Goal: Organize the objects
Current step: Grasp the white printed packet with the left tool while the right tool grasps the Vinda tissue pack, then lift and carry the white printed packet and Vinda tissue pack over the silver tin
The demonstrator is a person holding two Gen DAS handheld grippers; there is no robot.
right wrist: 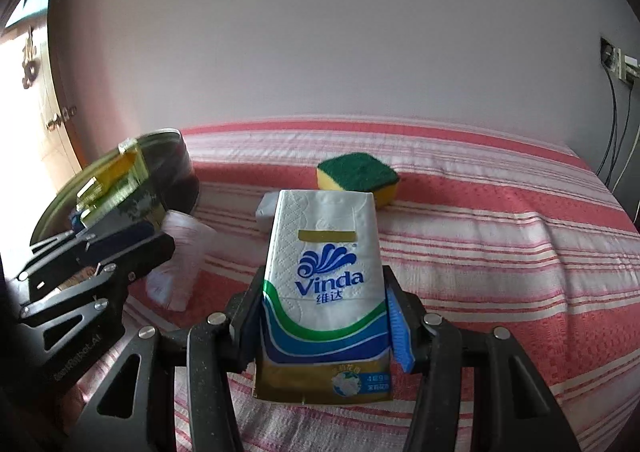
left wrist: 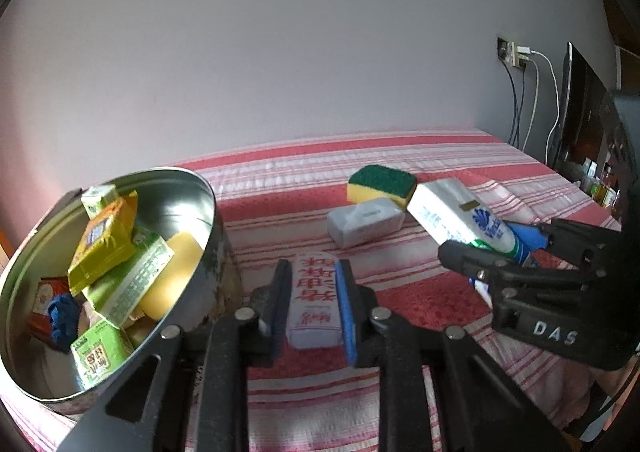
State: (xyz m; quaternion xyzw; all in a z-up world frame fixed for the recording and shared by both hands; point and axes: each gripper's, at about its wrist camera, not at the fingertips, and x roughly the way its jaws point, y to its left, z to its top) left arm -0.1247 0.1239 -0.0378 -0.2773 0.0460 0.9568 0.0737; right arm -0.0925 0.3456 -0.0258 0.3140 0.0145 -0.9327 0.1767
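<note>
We are seeing bed [right wrist: 500,236] wearing red-and-white striped cover. Round metal tin [left wrist: 208,208] is sitting on it at left, tilting. Green-and-yellow sponge [right wrist: 358,174] is lying further back near middle. Small grey-white packet [left wrist: 364,222] is lying just in front of sponge.

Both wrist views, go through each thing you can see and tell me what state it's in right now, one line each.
Left gripper: shut on the red-lettered tissue pack.
Right gripper: shut on the Vinda tissue pack, held off the bedspread.
Metal tin: open, no lid on, tilted, partly filled with packets.
Grey pack: lying loose on the bedspread.
Sponge: lying loose, green side up.
</note>
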